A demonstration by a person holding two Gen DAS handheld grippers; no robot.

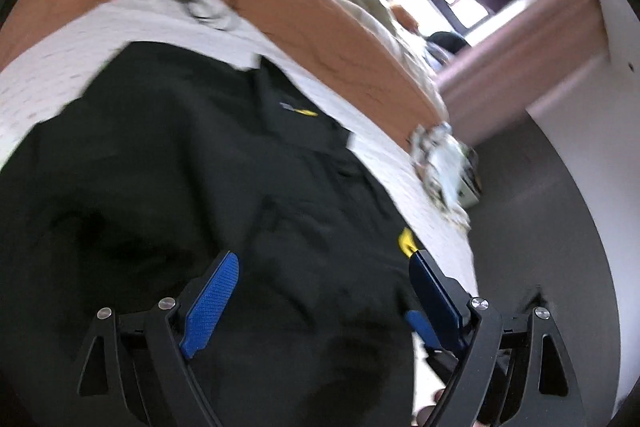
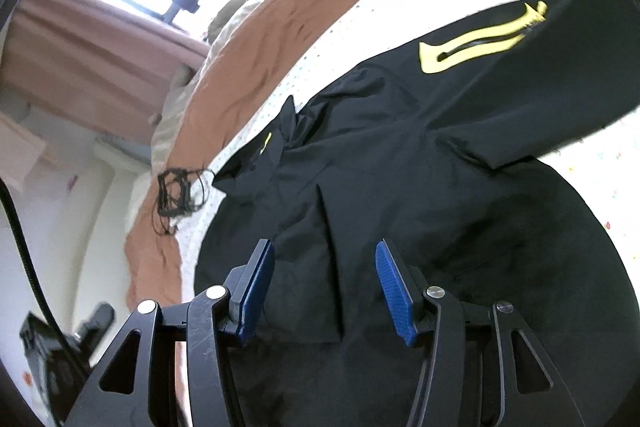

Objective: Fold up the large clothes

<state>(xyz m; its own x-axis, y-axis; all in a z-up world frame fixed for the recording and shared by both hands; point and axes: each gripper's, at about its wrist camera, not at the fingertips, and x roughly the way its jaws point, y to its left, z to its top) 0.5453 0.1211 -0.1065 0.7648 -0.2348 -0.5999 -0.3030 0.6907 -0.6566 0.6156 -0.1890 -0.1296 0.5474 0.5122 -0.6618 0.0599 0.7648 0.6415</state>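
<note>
Jacket (image 2: 400, 155), black with yellow marks, lies spread.

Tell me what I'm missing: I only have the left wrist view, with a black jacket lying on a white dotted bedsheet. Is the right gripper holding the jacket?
Observer: No. The right gripper has its blue-padded fingers apart over the black jacket, with no fabric pinched between them.
Operator: Is a sleeve spread out?
Observer: Yes. One sleeve stretches toward the upper right over the white dotted sheet and bears a long yellow forked mark.
Operator: Anything beside the bed?
Observer: A dark device sits low at the left edge, too unclear to identify.
</note>
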